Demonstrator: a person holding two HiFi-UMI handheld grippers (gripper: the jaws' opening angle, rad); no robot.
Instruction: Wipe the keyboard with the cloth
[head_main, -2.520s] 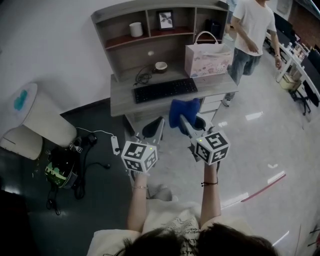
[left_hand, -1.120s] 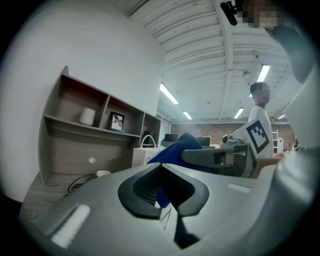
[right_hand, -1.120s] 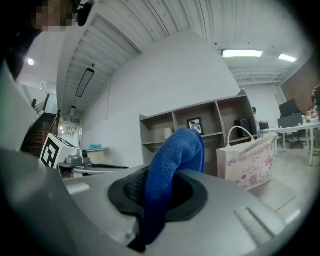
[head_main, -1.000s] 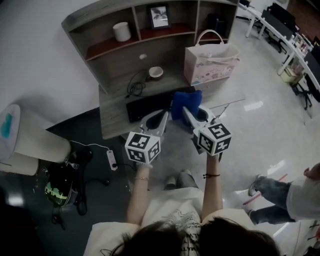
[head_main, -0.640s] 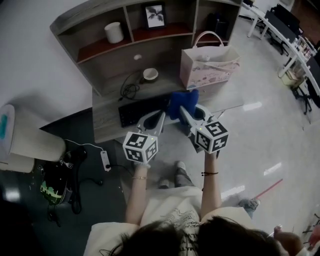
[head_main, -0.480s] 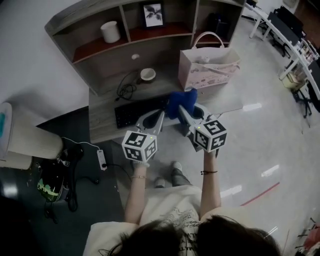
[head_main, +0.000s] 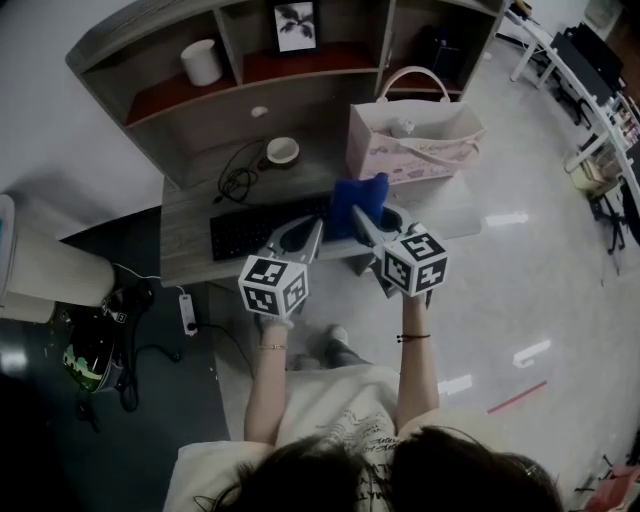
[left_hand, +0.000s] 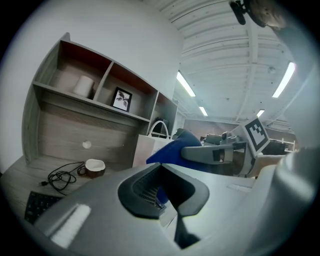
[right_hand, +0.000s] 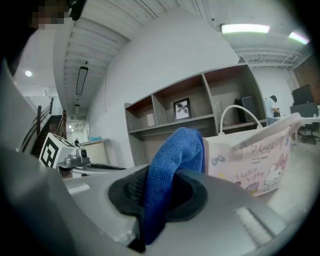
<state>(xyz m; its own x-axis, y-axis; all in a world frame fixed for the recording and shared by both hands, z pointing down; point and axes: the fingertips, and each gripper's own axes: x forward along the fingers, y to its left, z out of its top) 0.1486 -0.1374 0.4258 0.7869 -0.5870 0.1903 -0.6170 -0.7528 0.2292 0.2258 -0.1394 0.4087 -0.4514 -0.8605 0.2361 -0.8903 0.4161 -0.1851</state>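
Observation:
A black keyboard (head_main: 252, 229) lies on the grey desk (head_main: 190, 250), also visible at the lower left in the left gripper view (left_hand: 36, 206). My right gripper (head_main: 358, 219) is shut on a blue cloth (head_main: 356, 199), which stands up out of its jaws (right_hand: 175, 155), above the keyboard's right end. My left gripper (head_main: 309, 234) hovers beside it over the keyboard, shut with nothing in it (left_hand: 162, 189). From the left gripper view the cloth (left_hand: 172, 149) shows to the right, with the right gripper's fingers (left_hand: 215, 152) holding it.
A pink gift bag (head_main: 412, 140) stands at the desk's right. A small bowl (head_main: 282, 150) and a coiled cable (head_main: 235, 180) lie behind the keyboard. The hutch holds a white cup (head_main: 202, 62) and a framed picture (head_main: 295, 24). A power strip (head_main: 185, 312) lies on the floor.
The person has walked up to the desk, so both grippers now hang over the keyboard. The cloth stays clamped in the right gripper. A bystander has left the view.

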